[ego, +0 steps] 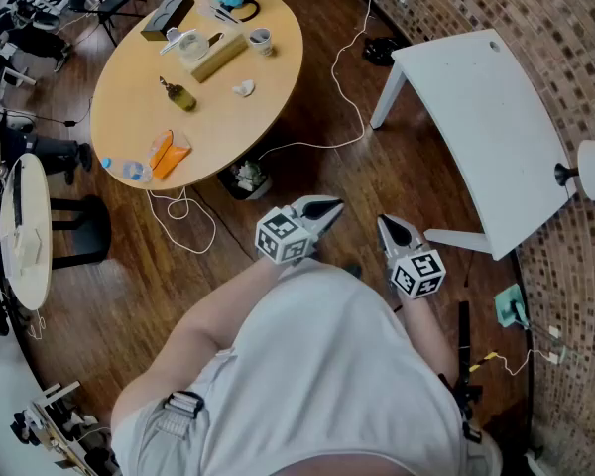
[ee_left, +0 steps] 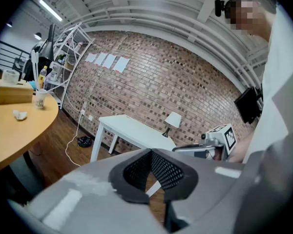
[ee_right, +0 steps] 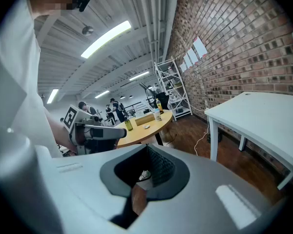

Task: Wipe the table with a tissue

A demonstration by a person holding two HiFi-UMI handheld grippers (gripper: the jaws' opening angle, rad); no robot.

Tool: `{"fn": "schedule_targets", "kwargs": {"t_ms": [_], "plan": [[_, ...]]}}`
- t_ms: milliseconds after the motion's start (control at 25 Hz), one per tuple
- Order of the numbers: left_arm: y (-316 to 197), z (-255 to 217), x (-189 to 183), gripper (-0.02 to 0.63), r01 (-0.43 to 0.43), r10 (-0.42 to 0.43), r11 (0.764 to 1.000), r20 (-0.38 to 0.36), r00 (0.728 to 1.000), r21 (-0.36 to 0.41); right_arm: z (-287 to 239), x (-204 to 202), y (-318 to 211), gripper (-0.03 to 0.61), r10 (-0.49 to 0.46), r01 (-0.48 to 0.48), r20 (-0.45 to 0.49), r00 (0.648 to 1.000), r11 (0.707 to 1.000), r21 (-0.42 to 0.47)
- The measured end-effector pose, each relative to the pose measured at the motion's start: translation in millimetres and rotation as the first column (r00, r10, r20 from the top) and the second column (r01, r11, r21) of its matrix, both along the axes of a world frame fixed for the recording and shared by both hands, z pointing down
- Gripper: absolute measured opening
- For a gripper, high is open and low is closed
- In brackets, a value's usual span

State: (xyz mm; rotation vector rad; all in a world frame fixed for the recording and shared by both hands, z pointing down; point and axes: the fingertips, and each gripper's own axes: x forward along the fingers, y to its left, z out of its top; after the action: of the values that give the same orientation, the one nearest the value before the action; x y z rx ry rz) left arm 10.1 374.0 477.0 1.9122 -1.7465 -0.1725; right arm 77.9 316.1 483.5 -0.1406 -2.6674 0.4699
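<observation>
A crumpled white tissue lies on the round wooden table, near a long tan tissue box. I stand well back from that table, over the wooden floor. My left gripper and right gripper are held side by side in front of me, both shut and holding nothing. In the left gripper view the left gripper points toward the white table, with the tissue far off at the left. The right gripper faces the round table.
On the round table stand a dark bottle, a cup, an orange packet and a black box. A bin sits beneath its edge. A white table with a lamp is at the right, and cables run across the floor.
</observation>
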Motion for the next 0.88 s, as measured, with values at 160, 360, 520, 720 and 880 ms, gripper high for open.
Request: {"fn": "schedule_targets", "kwargs": {"t_ms": [160,360,520,720,880], "plan": [[15.3,4.0,-46.5,0.003,0.01,-0.01,1.0,0.005,1.0,0.004,0.2,-48.8,18.4,0.009,-0.029,0.029,0.0,1.0,1.0,0.009],[27.4,-0.9,-115.3,0.004,0.077,-0.076,0.996,-0.016,0.997,0.034,-5.7,-103.1,21.4,0.009,-0.043,0.043,-0.013,0.999,0.999,0.029],[40.3,-0.4,-147.9,0.005,0.092,-0.091,0.995,-0.029,0.995,0.042,-12.9,-136.0,17.6,0.009,-0.006,0.006,-0.023,1.0,1.0,0.014],[58.1,5.8,-178.7,0.005,0.135,-0.133,0.99,-0.063,0.989,0.038,-22.3,-166.8,8.0,0.009,0.012,-0.012,-0.022,1.0,0.999,0.034],[64.4,6.9,-203.2,0.003,0.182,-0.178,0.982,-0.074,0.981,0.048,-23.1,-191.3,4.8,0.009,-0.008,0.009,-0.026,1.0,0.999,0.045]]}}
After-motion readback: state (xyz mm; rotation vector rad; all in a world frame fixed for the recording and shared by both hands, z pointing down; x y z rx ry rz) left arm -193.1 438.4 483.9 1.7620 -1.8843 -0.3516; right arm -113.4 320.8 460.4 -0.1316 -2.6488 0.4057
